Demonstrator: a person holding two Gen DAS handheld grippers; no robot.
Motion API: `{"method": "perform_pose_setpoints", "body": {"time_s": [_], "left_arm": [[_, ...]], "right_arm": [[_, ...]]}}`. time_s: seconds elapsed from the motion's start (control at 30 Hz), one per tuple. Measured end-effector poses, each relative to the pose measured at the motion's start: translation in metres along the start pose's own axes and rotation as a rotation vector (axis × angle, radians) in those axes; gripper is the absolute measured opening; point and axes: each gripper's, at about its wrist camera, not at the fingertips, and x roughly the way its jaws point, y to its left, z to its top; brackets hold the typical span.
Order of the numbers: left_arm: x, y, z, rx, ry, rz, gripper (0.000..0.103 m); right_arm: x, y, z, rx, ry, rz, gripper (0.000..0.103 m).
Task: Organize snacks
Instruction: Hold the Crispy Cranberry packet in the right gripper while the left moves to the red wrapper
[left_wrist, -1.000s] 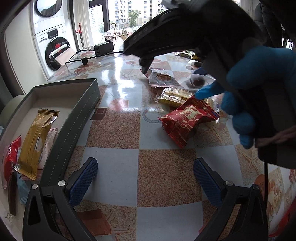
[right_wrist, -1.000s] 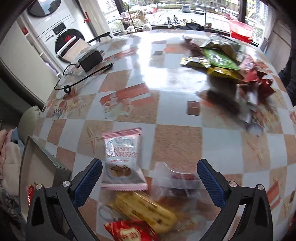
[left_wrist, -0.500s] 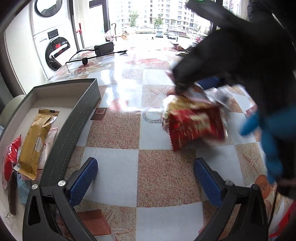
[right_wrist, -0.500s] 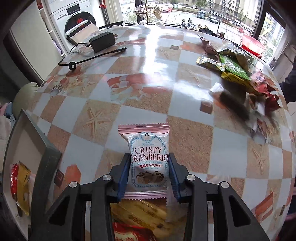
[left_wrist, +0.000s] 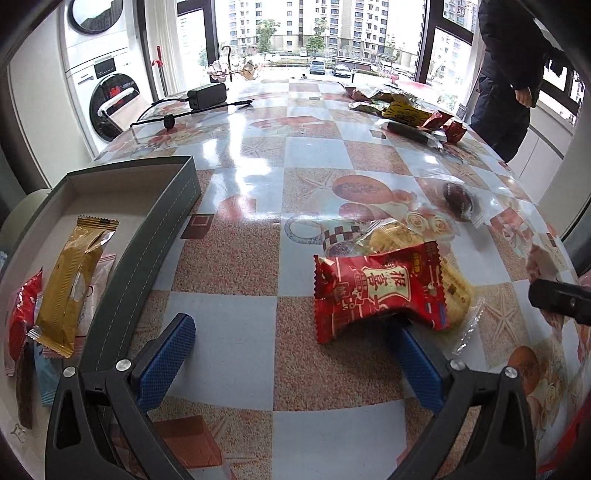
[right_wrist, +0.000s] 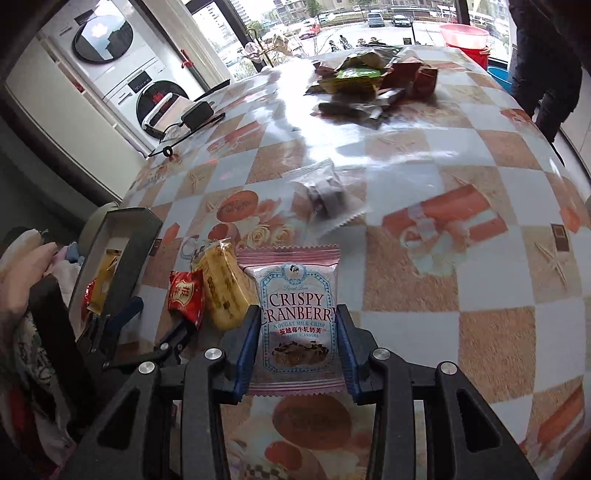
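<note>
Cranberry packet, pinched between right claw

Table covering: glossy, smooth vinyl-like sheet, window glare across it. Cranberry packet: shiny plastic film, crimped ends. Red packet: glossy, crinkled foil-like wrap. Gold wrapper: metallic sheen. Grey box: matt wall, stitched like leatherette. Gripper pads: blue, finely textured rubber-like surface; frames matt black plastic, bright metal screws.

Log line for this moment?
right hand-held gripper: shut on cranberry packet | left hand-held gripper: open | box: awaiting packet
</note>
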Motion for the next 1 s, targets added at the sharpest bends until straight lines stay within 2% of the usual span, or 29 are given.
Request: {"method": "perform_pose_setpoints", "body": {"time_s": [0.1, 0.17, 0.3, 0.43, 0.5, 0.57, 0.6, 0.63, 0.67, 0.7, 0.73, 0.8, 0.83, 0.93, 1.0], "left_arm": [[-0.009, 0.001, -0.003, 0.008, 0.011, -0.034, 0.103], [-0.022, 0.001, -0.006, 0.027, -0.019, -0.056, 0.103], [-0.041, -0.013, 0.004, 0.186, -0.090, -0.006, 0.103], [-0.023, -0.032, 0.021, 0.334, -0.033, -0.023, 0.103], [-0.010, -0.041, 0.024, 0.382, -0.010, -0.033, 0.103], [-0.001, -0.046, 0.026, 0.394, 0.024, -0.081, 0.101], [0.000, -0.048, 0.027, 0.392, 0.034, -0.107, 0.096], [0.002, -0.051, 0.025, 0.389, 0.052, -0.126, 0.082], [0.003, -0.052, 0.022, 0.385, 0.069, -0.133, 0.078], [0.000, -0.052, 0.019, 0.375, 0.057, -0.143, 0.078], [-0.004, -0.050, 0.015, 0.364, 0.065, -0.174, 0.078], [-0.012, -0.047, 0.006, 0.338, 0.072, -0.220, 0.078], [-0.016, -0.047, 0.001, 0.334, 0.072, -0.219, 0.078], [-0.029, -0.048, -0.008, 0.355, 0.050, -0.168, 0.080], [-0.037, -0.050, -0.007, 0.394, 0.029, -0.161, 0.081]], "right_arm": [[-0.004, -0.013, -0.017, -0.019, 0.001, -0.079, 0.041], [-0.006, -0.020, -0.029, -0.048, -0.005, -0.117, 0.041], [-0.011, -0.022, -0.040, -0.105, -0.037, -0.138, 0.043], [-0.014, -0.027, -0.041, -0.081, -0.064, -0.116, 0.044], [-0.014, -0.029, -0.040, -0.065, -0.066, -0.063, 0.059], [-0.014, -0.027, -0.040, -0.061, -0.069, -0.049, 0.065], [-0.013, -0.024, -0.040, -0.066, -0.070, -0.058, 0.066], [-0.013, -0.022, -0.041, -0.074, -0.073, -0.065, 0.068], [-0.012, -0.019, -0.043, -0.084, -0.075, -0.071, 0.077], [-0.010, -0.017, -0.044, -0.093, -0.073, -0.081, 0.094], [-0.007, -0.015, -0.046, -0.106, -0.065, -0.098, 0.102], [-0.005, -0.008, -0.052, -0.160, -0.075, -0.149, 0.103], [-0.003, -0.005, -0.054, -0.190, -0.076, -0.172, 0.103], [0.001, 0.003, -0.063, -0.270, -0.089, -0.229, 0.103], [0.000, 0.001, -0.065, -0.268, -0.105, -0.220, 0.103]]}}
